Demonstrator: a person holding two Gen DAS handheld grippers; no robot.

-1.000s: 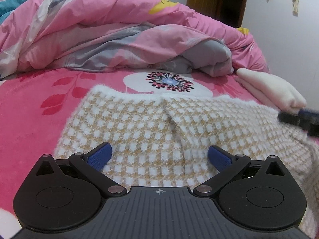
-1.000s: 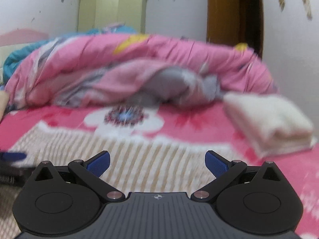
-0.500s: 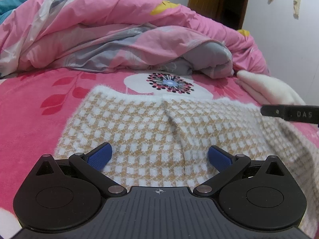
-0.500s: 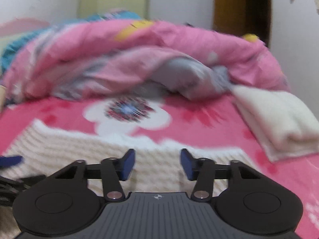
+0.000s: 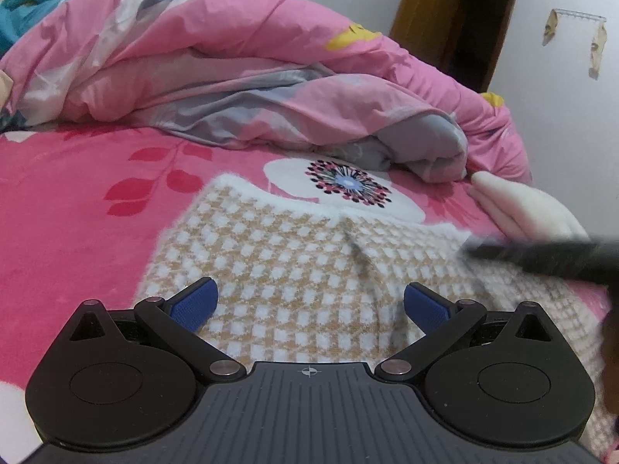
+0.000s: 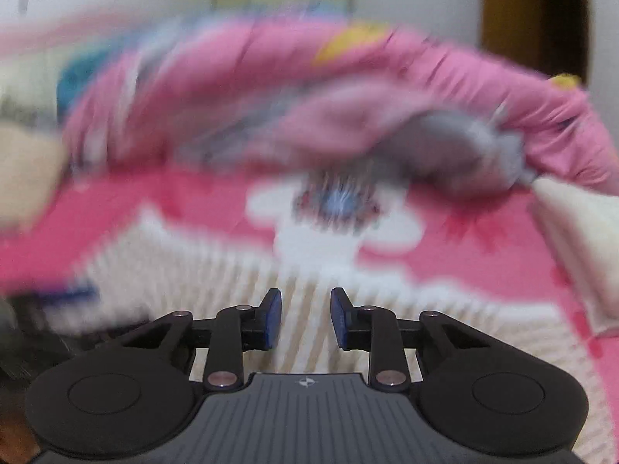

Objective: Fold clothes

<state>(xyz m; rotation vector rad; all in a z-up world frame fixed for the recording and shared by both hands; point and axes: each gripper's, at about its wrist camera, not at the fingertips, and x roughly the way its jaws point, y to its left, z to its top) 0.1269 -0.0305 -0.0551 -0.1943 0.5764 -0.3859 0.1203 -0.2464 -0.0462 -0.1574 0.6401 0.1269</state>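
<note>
A tan-and-white checked knit garment (image 5: pixel 294 255) lies flat on the pink flowered bed sheet (image 5: pixel 69 208). My left gripper (image 5: pixel 309 303) hovers over its near part, open wide, with nothing pinched between the blue pads. My right gripper (image 6: pixel 305 319) is over the garment's (image 6: pixel 232 270) far-right part with its jaws closing. A narrow gap still shows between its pads, with fabric visible behind the gap and no pinch seen. In the left wrist view the right gripper (image 5: pixel 541 255) shows as a blurred dark bar. The right wrist view is motion-blurred.
A bunched pink and grey quilt (image 5: pixel 232 77) fills the back of the bed. A folded cream garment (image 5: pixel 526 208) lies at the right by the white wall. A brown door (image 5: pixel 437 11) stands behind.
The right gripper's jaws went from wide apart to a narrow gap while it swung left over the garment, reaching further into the left wrist view. The left gripper stayed put, still open.
</note>
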